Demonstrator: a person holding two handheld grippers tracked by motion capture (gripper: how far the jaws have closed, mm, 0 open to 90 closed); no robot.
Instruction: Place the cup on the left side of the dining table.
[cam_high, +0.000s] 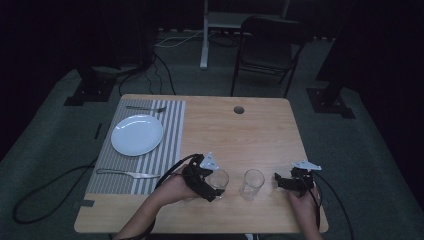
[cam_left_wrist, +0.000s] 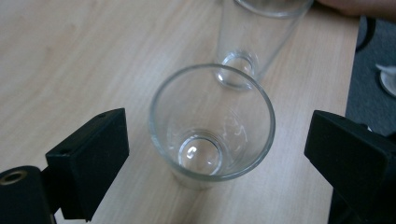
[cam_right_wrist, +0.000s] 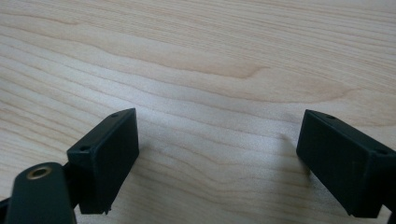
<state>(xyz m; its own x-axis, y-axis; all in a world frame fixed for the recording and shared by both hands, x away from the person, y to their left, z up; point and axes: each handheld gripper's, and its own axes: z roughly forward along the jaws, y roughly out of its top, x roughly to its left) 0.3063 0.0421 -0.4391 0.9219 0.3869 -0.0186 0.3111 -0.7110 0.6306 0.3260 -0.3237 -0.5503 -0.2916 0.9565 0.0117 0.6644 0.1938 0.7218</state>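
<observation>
A clear drinking glass (cam_left_wrist: 212, 126) stands upright on the wooden surface (cam_high: 240, 135), near its front edge, with the jaws of the left gripper (cam_left_wrist: 217, 158) spread wide on either side of it and touching neither wall. It looks empty, thin-walled and tapered toward a thick base, so it is probably light, slippery and easy to crack or tip. A gentle squeeze across the mid-body, below the rim, seems the safest hold. A second glass (cam_high: 251, 184) stands just beside it, close enough to be knocked. The right gripper (cam_high: 280, 182) rests low near the right front corner, its jaws apart over bare wood. Farther left, a striped placemat (cam_high: 170, 145) carries a white plate (cam_high: 137, 134), with a fork (cam_high: 146, 108) beyond it and a knife (cam_high: 127, 174) before it.
</observation>
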